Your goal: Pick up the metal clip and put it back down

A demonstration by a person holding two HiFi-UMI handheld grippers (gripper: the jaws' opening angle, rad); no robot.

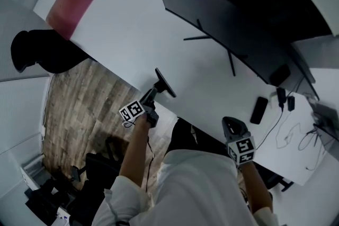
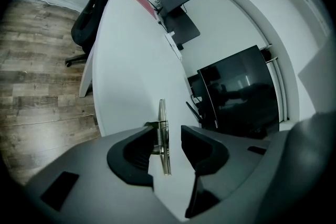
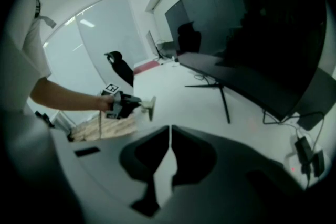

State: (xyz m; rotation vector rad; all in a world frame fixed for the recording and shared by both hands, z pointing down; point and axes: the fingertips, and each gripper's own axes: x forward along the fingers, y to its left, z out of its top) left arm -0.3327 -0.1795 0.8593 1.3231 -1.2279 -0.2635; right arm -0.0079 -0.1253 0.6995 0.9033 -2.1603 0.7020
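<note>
The metal clip (image 2: 163, 123) is a long thin silver bar with a spring, standing on edge between the jaws of my left gripper (image 2: 167, 135). Its spring side lies against the left jaw, and a gap shows between it and the right jaw, so the gripper is open. In the head view the clip (image 1: 165, 82) looks dark at the tip of the left gripper (image 1: 154, 94), over the near edge of the white table (image 1: 137, 34). Whether it rests on the table I cannot tell. My right gripper (image 3: 170, 136) is shut and empty, held low over the table's near side (image 1: 233, 127).
A wide dark monitor (image 1: 228, 18) on a thin-legged stand (image 1: 212, 37) spans the back of the table. A red mat (image 1: 71, 1) lies far left. A black phone-like device (image 1: 259, 110) and cables (image 1: 296, 135) lie at the right. A black chair (image 1: 42, 50) stands on the wood floor (image 1: 74, 108).
</note>
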